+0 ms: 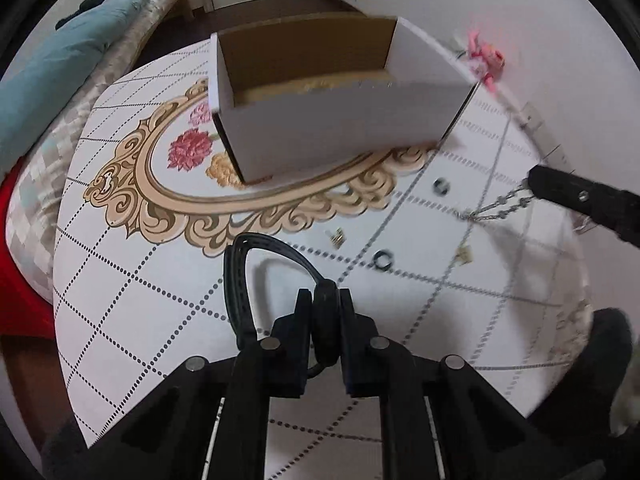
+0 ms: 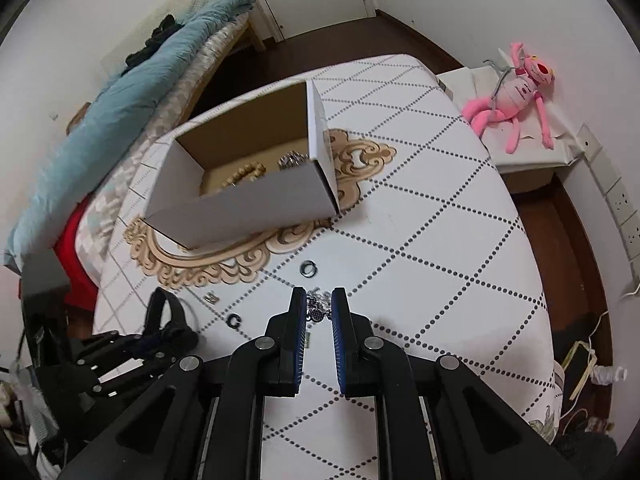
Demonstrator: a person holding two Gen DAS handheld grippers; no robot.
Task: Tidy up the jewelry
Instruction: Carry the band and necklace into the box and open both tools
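Observation:
An open white cardboard box (image 1: 320, 128) (image 2: 240, 200) stands on the patterned table; beads and a silver piece lie inside it (image 2: 256, 170). My left gripper (image 1: 326, 300) is shut on a black bangle (image 1: 240, 276) and holds it over the table's near side. My right gripper (image 2: 319, 300) (image 1: 532, 184) is shut on a silver chain (image 1: 500, 206) (image 2: 318, 310) that dangles from its tips. Two dark rings (image 1: 441, 186) (image 1: 383, 259) and two small gold earrings (image 1: 337, 237) (image 1: 464, 255) lie loose on the table.
A bed with a teal blanket (image 2: 120, 100) lies left of the table. A pink plush toy (image 2: 516, 96) lies on a white stand at the right. The table edge (image 2: 536, 320) drops to dark floor on the right.

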